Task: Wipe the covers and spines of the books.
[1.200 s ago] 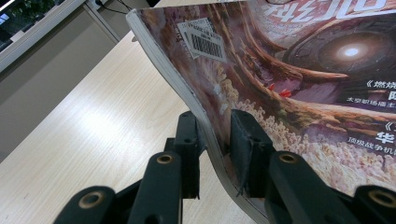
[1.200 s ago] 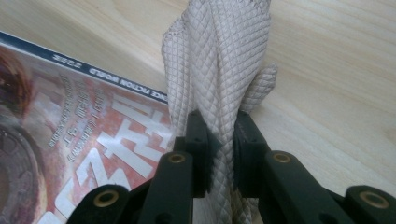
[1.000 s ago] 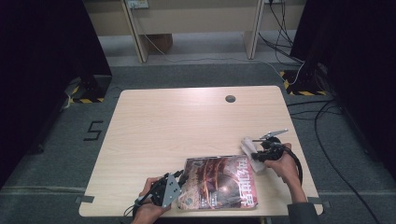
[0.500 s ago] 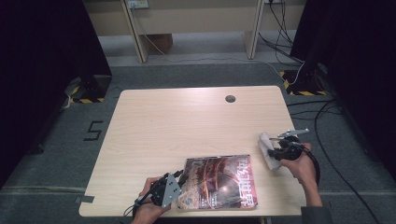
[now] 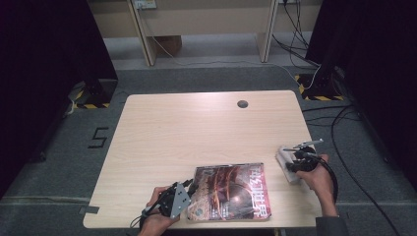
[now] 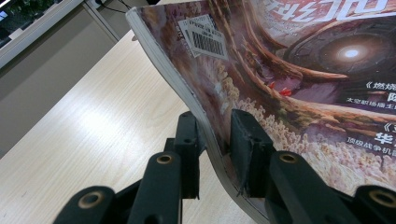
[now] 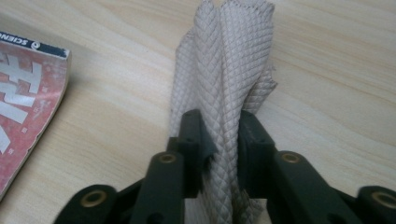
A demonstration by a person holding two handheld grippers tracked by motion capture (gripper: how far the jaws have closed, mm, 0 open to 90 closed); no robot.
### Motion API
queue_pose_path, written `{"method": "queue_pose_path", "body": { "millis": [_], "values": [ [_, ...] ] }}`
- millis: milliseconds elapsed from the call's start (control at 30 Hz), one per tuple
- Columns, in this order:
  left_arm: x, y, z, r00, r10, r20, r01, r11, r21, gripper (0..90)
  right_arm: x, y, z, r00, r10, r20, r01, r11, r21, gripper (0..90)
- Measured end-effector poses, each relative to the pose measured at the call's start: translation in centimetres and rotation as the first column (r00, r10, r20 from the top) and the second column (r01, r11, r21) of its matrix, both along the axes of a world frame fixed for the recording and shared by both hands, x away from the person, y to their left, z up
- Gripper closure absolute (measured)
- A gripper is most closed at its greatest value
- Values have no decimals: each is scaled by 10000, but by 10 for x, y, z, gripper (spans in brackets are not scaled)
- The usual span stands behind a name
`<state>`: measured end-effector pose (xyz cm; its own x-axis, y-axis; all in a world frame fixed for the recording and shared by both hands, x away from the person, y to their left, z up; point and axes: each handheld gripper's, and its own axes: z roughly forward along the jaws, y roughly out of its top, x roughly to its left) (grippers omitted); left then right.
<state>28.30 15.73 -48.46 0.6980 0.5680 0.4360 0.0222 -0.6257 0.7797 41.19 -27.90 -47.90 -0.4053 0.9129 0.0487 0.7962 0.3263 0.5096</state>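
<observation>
At the near edge of the table, the magazine is clamped at its left edge by the left gripper, that edge lifted. Near the right edge, a folded grey cloth sits between the right gripper jaws, which have just been opening; contact there cannot be told.

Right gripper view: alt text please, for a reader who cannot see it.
The right gripper has a bunched grey quilted cloth between its two black jaws, which have just been opening, above a light wooden table. A red magazine lies flat at the left edge.
</observation>
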Motion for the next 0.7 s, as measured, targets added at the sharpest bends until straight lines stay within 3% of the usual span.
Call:
{"method": "queue_pose_path", "body": {
  "millis": [67,167,300,367,400,467,600,700],
  "values": [
    [0,0,-1,10000,27,-17,-27,10000,-14,729,-1,-2,4,9996,-223,155,220,9996,170,598],
    [0,0,0,10000,3,-13,-3,10000,-7,728,-2,-1,16,9952,-278,939,238,9988,428,516],
    [0,0,0,10000,14,-39,-14,10000,-11,728,-6,9,33,9767,-25,2145,-218,9936,1108,488],
    [1,0,0,10000,14,-55,-14,10000,-8,726,-6,14,37,9745,180,2239,-487,9900,1321,478],
    [1,0,-1,10000,24,-77,-24,10000,19,725,-8,25,41,9702,672,2327,-1022,9846,1416,458],
    [2,1,-1,9999,23,-112,-23,10000,8,724,-10,38,43,9653,1180,2329,-1550,9768,1478,448],
    [2,1,-2,9999,30,-119,-30,10000,14,724,-11,61,43,9532,1939,2320,-2368,9558,1742,437],
    [2,1,-1,9999,9,-119,-9,10000,22,724,-12,78,41,9386,2533,2341,-2994,9353,1884,431]
  ]
}}
